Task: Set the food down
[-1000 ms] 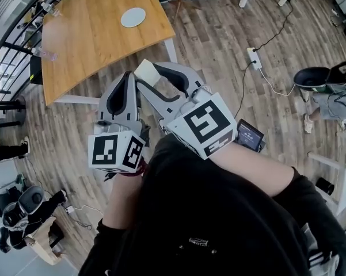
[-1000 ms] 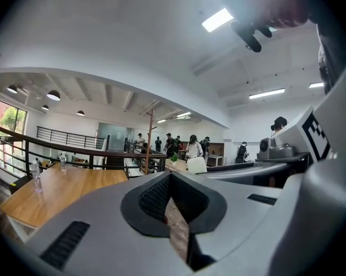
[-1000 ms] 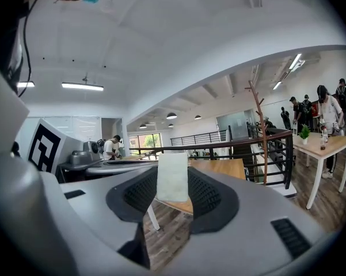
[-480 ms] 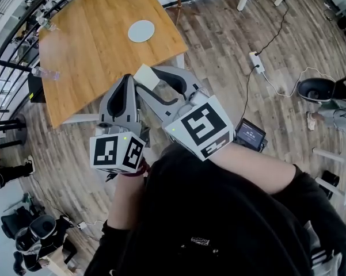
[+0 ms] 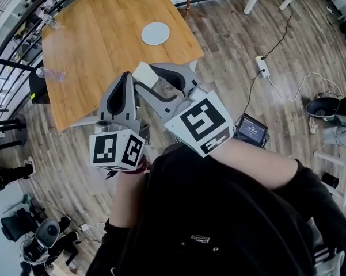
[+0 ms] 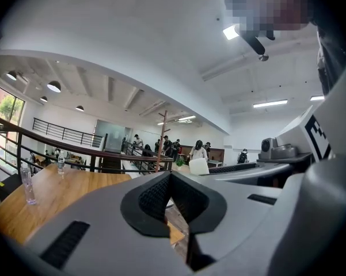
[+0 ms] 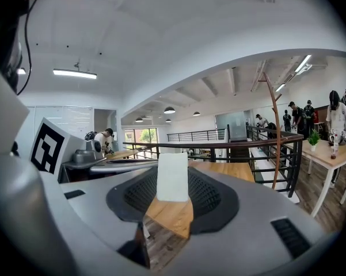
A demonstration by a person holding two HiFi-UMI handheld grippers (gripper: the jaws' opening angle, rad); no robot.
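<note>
- Change: in the head view the wooden counter [image 5: 92, 45] and the plate [image 5: 155, 33] on it sit lower and further right in frame than a second ago. We read this as the person closing in on the counter.
- Neither gripper has shifted against the body, and the grip looks the same as before.
- Meaning for the task: we judge this is still the carry. The set-down is not started, and the plate looks like the likely target.
- Right gripper [image 5: 149, 78]: its fingers are clamped on the food [image 7: 173, 176], a pale rectangular block that stands upright between the pads with its top poking above them.
- Where the food is: up in the air in front of the chest and not touching the counter. In the head view it overlaps the counter's near edge.
- Left gripper [image 5: 125, 78]: its fingers are together at the tips with nothing between them. It is held just beside the right one.
- Counts:
  - one food block
  - one plate, empty, near the counter's right edge toward the near right corner
  - two clear bottles [image 6: 27, 183] along the counter's left edge, set apart from each other
  - one counter
  - two grippers
- Next move, our guess: reach past the near edge, lower the block to the plate, then spread the fingers. It is tall and narrow, so it could tip on release.
</note>
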